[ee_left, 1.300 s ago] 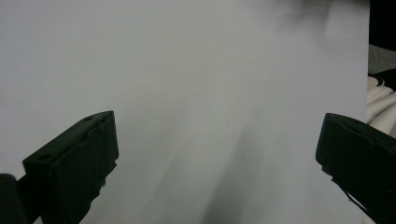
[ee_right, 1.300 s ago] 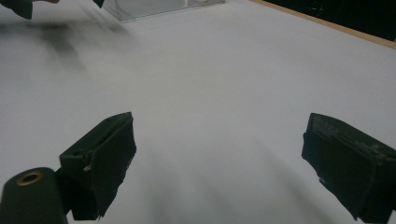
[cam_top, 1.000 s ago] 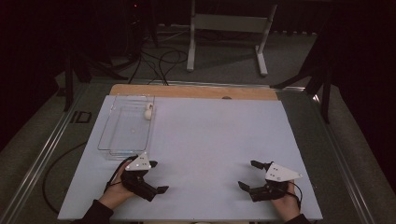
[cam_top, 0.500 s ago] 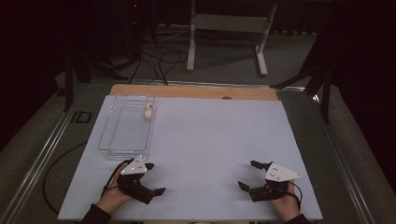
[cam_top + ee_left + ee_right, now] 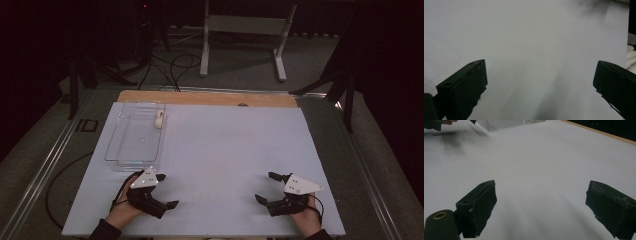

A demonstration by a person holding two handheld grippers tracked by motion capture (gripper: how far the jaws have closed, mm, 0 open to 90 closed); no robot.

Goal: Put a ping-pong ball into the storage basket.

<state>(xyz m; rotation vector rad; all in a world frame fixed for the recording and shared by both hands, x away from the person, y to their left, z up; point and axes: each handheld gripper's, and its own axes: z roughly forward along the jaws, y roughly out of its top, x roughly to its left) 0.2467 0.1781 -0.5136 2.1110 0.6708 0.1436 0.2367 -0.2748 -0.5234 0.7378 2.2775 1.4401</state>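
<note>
Both tools, left [image 5: 166,191] and right [image 5: 266,187], gaped empty at six o'clock; the small white object [image 5: 159,120] sat in the clear tray [image 5: 120,145] at ten o'clock, best approached low with the left tool

both tools [image 5: 166,190] [image 5: 264,186] gape near the clear tray [image 5: 134,137].

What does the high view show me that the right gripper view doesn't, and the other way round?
The high view adds the person's right hand holding the right gripper seen from outside, plus a white stand and cables on the floor beyond the table. The right gripper view adds a close look along its own two black jaws, wide apart with nothing between them. Both share the white table, its wooden far edge, the clear tray and the open left gripper.
</note>
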